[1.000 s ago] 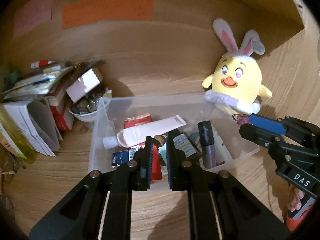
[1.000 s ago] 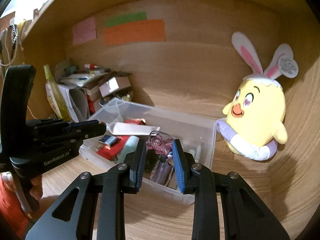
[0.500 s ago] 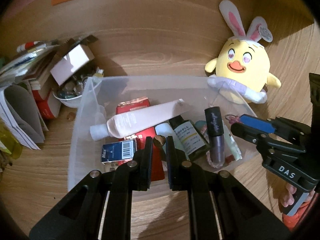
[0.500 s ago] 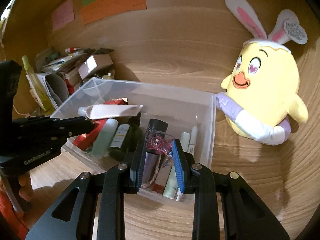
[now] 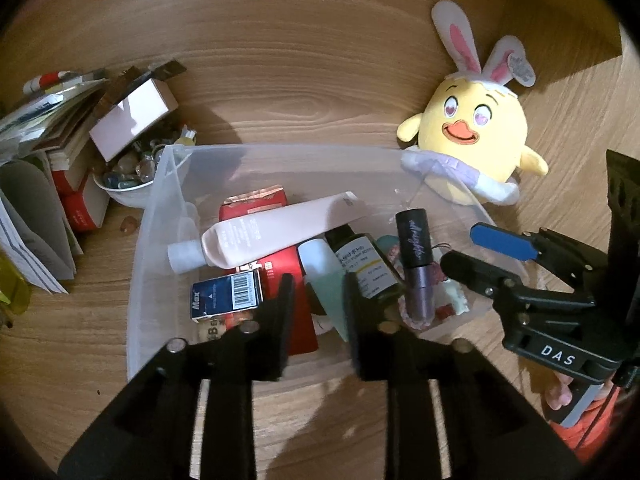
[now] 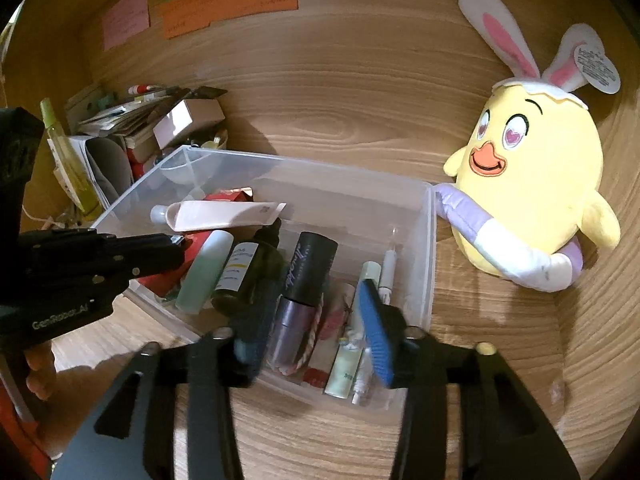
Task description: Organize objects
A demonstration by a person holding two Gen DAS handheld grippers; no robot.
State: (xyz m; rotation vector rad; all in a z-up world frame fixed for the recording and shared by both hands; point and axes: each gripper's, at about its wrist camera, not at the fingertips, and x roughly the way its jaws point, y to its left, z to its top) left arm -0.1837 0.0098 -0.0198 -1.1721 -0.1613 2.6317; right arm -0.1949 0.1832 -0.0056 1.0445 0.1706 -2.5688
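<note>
We saw a clear plastic bin [image 5: 154, 216] on the wooden surface [image 5: 80, 344], filling the middle of both wrist views. In it lay a white tube [image 5: 260, 236] slanting across the upper left, over a red box [image 5: 256, 204]. Below them, at lower left of the bin, was a blue barcoded box [image 5: 226, 296]. Toward the middle lay a pale green bottle [image 5: 320, 276], just beside it a dark bottle [image 5: 362, 260] with a white label, and right of that a black-capped purple tube [image 5: 416, 264].

The left gripper [image 5: 318, 308] hung over the near rim of the bin at the bottom centre of its own view. Its jaws were opening, and nothing sat between them; the bottles showed through the gap, lower down. The right gripper [image 6: 316, 320] stood over the right half of the bin at the bottom centre of its view, jaws also opening, its blue pad [image 6: 374, 336] clear of everything. The purple tube and some small items lay beneath the gap, unheld; whether a pinkish thing [image 6: 334, 320] there was a charm, we could not tell.

A yellow plush chick [image 6: 532, 184] with 2 rabbit ears sat at the right, touching the bin's far right corner. At the left stood a pile of papers and boxes [image 5: 44, 160] and a white bowl [image 5: 124, 188] of small stones. Coloured paper notes [image 6: 224, 0] were stuck on the wooden back wall at the upper left.
</note>
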